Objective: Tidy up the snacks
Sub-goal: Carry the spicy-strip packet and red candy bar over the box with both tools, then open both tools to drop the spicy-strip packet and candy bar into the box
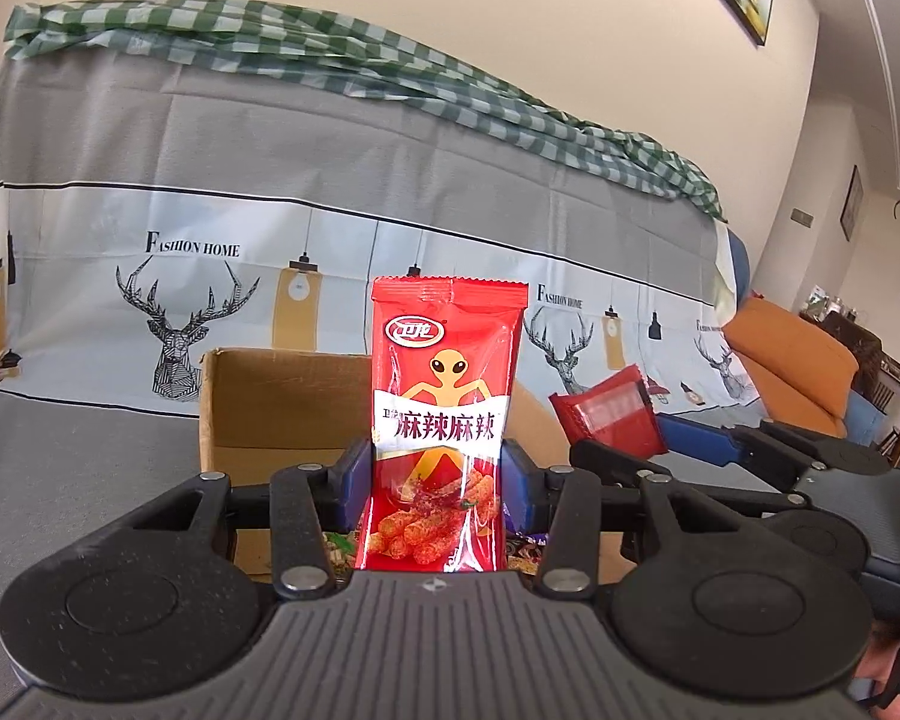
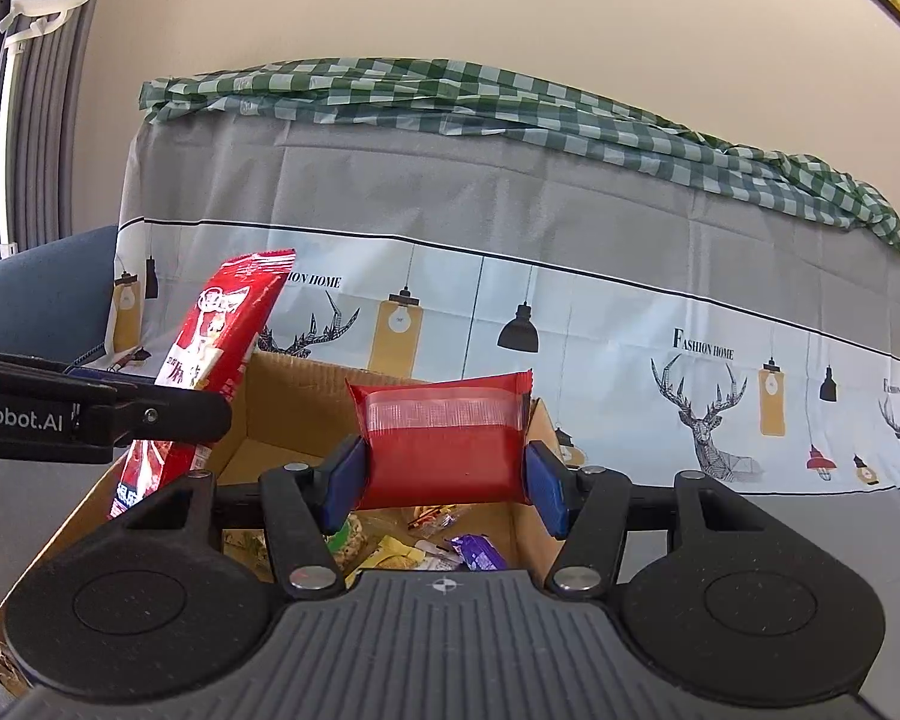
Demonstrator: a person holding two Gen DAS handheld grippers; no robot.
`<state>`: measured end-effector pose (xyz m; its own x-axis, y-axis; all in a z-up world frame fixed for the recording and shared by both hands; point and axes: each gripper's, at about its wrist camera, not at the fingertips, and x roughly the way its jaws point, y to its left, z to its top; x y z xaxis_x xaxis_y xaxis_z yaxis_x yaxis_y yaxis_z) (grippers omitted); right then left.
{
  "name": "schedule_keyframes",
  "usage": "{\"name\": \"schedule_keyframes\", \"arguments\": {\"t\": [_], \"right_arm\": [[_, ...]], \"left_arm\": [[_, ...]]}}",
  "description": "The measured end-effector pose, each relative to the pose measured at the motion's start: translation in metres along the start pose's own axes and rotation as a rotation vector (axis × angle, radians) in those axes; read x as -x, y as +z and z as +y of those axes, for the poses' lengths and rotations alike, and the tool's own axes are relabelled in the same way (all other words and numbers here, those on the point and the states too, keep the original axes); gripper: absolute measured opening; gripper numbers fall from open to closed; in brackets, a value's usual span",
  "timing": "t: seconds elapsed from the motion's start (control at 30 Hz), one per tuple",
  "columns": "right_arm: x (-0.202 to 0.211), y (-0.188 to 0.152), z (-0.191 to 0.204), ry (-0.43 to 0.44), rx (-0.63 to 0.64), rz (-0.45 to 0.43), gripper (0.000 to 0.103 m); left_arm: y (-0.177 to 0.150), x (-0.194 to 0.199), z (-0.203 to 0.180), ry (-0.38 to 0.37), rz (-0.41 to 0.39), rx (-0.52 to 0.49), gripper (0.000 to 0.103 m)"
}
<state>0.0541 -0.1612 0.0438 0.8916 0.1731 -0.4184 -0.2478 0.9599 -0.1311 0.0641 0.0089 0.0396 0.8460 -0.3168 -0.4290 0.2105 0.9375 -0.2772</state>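
Glossy red film, white band of Chinese characters, orange alien figure and printed fried rolls: tall spicy snack packet in the left wrist view, standing upright, long axis vertical, crimped top seam uppermost. Clamped at its lower half between the blue pads of the left gripper, above an open cardboard box. To the right, a smaller red wrapper, tilted, pinched by the right gripper. Behind, a sofa cover printed with deer and lamps, a green checked cloth along the top, an orange cushion at far right.

Seen from the right wrist: same smaller red wrapper, plain red with a clear ribbed window near its top edge, long axis horizontal, spanning the gap between the blue pads of the right gripper, gripped at both ends, directly over the box. Shown only here: the box floor, with loose snacks inside, among them a purple wrapper and yellow ones. At left, the tall packet edge-on and leaning, front print mostly unreadable, held by the left gripper.
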Motion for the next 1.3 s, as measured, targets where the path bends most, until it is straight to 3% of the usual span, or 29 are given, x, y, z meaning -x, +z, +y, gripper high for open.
{"name": "schedule_keyframes", "arguments": {"t": [1.13,1.23,1.3], "right_arm": [[0.0042,-0.0004,-0.0008,-0.019,-0.014,-0.032,0.06],[0.0055,-0.0003,-0.0021,-0.022,-0.013,-0.036,0.061],[0.006,-0.0005,-0.0037,-0.02,-0.017,-0.031,0.063]], "left_arm": [[-0.0017,0.0017,-0.0014,-0.012,0.0,-0.037,0.05],[-0.0021,0.0006,-0.0011,-0.006,0.005,-0.041,0.051],[-0.0014,-0.0009,-0.0006,-0.001,0.01,-0.039,0.057]]}}
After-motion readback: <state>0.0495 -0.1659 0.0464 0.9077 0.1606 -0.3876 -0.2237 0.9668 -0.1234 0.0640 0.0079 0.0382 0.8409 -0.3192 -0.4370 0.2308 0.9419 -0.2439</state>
